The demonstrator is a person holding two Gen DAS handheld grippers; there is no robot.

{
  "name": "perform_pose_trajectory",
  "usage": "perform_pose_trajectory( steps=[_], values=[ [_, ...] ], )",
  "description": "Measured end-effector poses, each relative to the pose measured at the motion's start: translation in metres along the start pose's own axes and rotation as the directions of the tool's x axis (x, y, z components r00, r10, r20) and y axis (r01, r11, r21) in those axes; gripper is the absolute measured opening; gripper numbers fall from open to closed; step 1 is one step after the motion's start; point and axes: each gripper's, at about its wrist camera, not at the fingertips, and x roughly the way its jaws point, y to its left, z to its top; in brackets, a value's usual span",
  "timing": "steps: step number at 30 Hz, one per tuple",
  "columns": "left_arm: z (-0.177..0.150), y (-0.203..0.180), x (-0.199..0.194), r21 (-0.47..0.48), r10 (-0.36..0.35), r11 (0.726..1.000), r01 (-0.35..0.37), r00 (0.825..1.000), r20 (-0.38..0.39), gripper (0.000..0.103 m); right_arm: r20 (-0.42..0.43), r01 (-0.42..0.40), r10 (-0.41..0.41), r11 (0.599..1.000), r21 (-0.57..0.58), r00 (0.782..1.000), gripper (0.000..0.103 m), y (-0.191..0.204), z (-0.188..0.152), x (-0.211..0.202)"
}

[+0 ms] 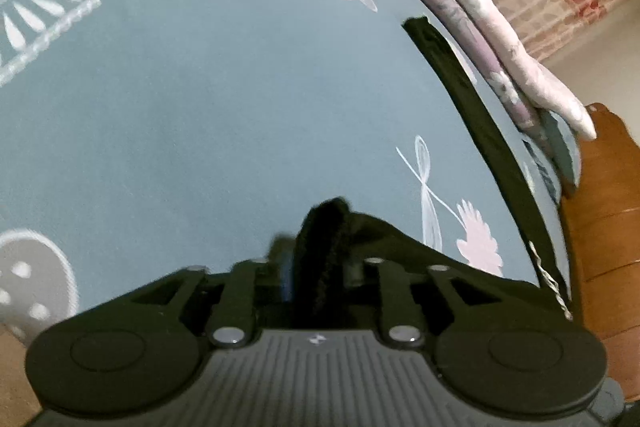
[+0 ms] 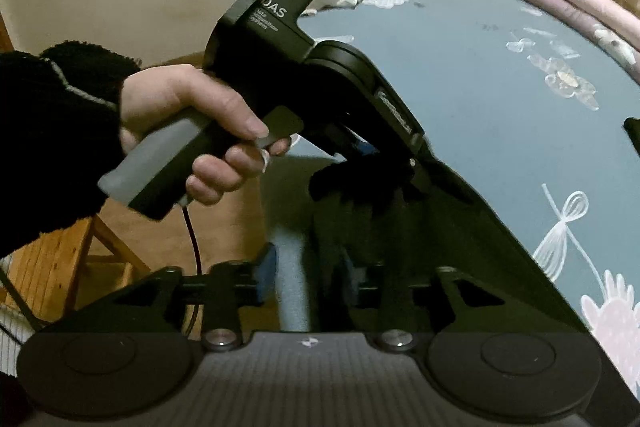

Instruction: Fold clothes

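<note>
Garment: a black fleecy cloth [image 1: 332, 227] hangs pinched in the left gripper [image 1: 316, 267], its far edge stretched taut over the blue patterned bedsheet [image 1: 200, 107]. The right gripper [image 2: 308, 287] also appears clamped on this cloth. Fold stage cannot be determined; no finished fold shows.

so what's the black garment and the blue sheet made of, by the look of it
Black garment: seemingly fleece or a fuzzy knit, matte, its pinched edge showing a napped pile. Blue sheet: smooth woven fabric, likely cotton or polyester, matte, lying flat with white flowers printed on it.
</note>
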Motion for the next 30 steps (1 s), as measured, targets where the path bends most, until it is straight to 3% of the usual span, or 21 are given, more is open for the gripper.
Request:
perform_pose_trajectory(
  steps=[1,4,9,13,17,19,21,23,26,27,30],
  values=[
    [0.001,-0.001,-0.004,0.008,0.013,1.0,-0.013,1.0,0.003,0.047,0.007,0.015,-0.015,1.0,-0.005,1.0,0.044,-0.002,-0.001,-0.005],
    [0.004,-0.004,-0.015,0.036,0.055,0.998,-0.055,0.998,0.01,0.056,0.016,0.092,-0.093,0.996,0.021,0.996,0.051,-0.021,-0.009,-0.024],
    [0.008,-0.01,-0.033,0.082,0.123,0.989,-0.125,0.992,0.026,0.058,-0.017,0.235,-0.235,0.956,0.176,0.972,0.054,-0.073,-0.042,-0.064],
    [0.011,-0.015,-0.047,0.118,0.177,0.976,-0.181,0.983,0.041,0.058,-0.094,0.379,-0.367,0.886,0.267,0.925,0.054,-0.101,-0.082,-0.096],
    [-0.011,-0.068,-0.021,0.276,0.05,0.96,-0.035,0.997,-0.05,0.059,-0.188,0.496,-0.459,0.781,0.379,0.868,0.058,-0.121,-0.126,-0.121],
    [-0.029,-0.097,0.001,0.362,-0.002,0.931,0.044,0.993,-0.114,0.061,-0.225,0.533,-0.486,0.726,0.434,0.845,0.06,-0.128,-0.145,-0.131],
    [-0.046,-0.123,0.024,0.433,-0.036,0.895,0.11,0.984,-0.175,0.061,-0.24,0.543,-0.492,0.69,0.479,0.837,0.06,-0.129,-0.159,-0.135],
    [-0.059,-0.139,0.045,0.48,-0.036,0.866,0.137,0.976,-0.214,0.061,-0.255,0.552,-0.498,0.651,0.521,0.829,0.061,-0.13,-0.173,-0.139],
    [-0.073,-0.151,0.062,0.534,-0.034,0.834,0.142,0.978,-0.205,0.061,-0.279,0.562,-0.504,0.589,0.58,0.817,0.065,-0.131,-0.195,-0.145],
    [-0.073,-0.152,0.063,0.541,-0.033,0.83,0.134,0.981,-0.192,0.062,-0.286,0.565,-0.505,0.574,0.593,0.814,0.065,-0.131,-0.2,-0.147],
    [-0.064,-0.142,0.056,0.502,-0.014,0.858,0.107,0.982,-0.186,0.064,-0.311,0.562,-0.488,0.539,0.628,0.815,0.07,-0.129,-0.216,-0.148]
  ],
)
